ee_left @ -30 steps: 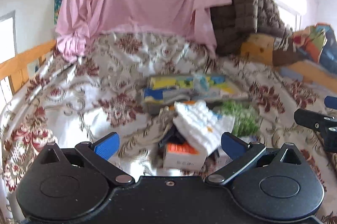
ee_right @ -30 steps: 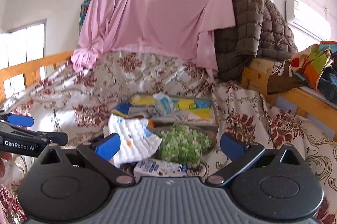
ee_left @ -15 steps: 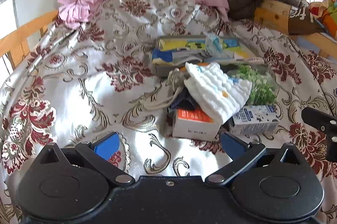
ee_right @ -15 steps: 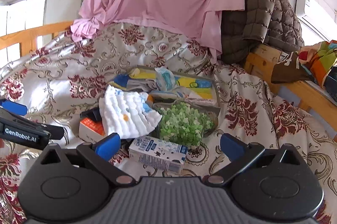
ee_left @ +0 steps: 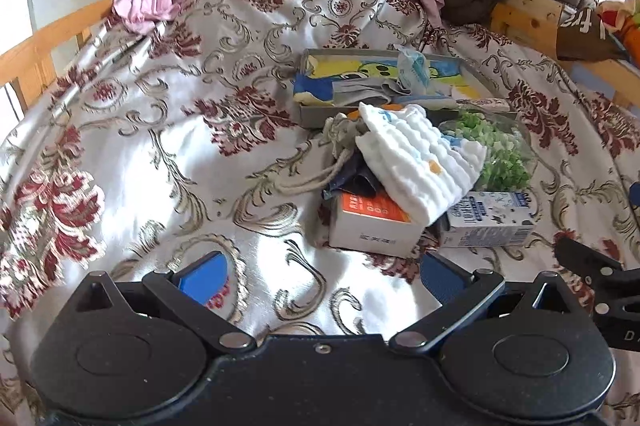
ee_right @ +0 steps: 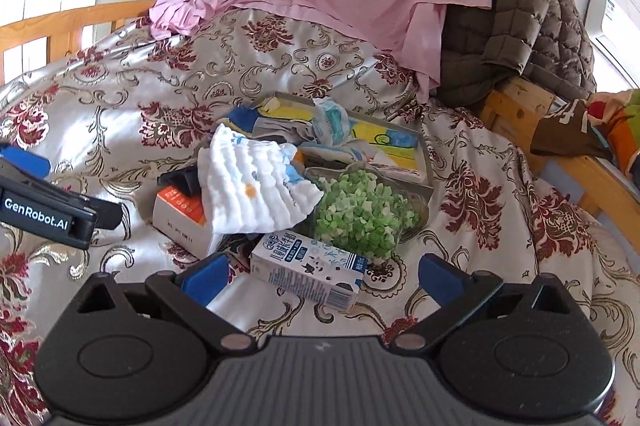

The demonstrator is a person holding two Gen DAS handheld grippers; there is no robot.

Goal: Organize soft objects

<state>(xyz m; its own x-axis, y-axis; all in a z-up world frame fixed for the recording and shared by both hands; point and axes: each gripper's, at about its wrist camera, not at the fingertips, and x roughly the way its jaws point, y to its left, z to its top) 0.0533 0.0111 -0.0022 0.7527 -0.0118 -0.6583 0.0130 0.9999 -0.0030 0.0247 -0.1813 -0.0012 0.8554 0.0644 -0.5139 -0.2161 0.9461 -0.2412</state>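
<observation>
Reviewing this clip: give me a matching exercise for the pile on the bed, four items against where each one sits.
Items:
1. white cloth
2. milk carton
3. orange-topped box
4. grey tray

Places:
A. nearest the right gripper
B. behind the pile, holding a colourful towel
C. draped over the top of the pile
D. partly under the cloth, left side

Pairs: 1-C, 2-A, 3-D, 4-B

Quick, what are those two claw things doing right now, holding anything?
Left gripper: jaws open, holding nothing, above the bedspread.
Right gripper: jaws open, holding nothing, by the milk carton.
</observation>
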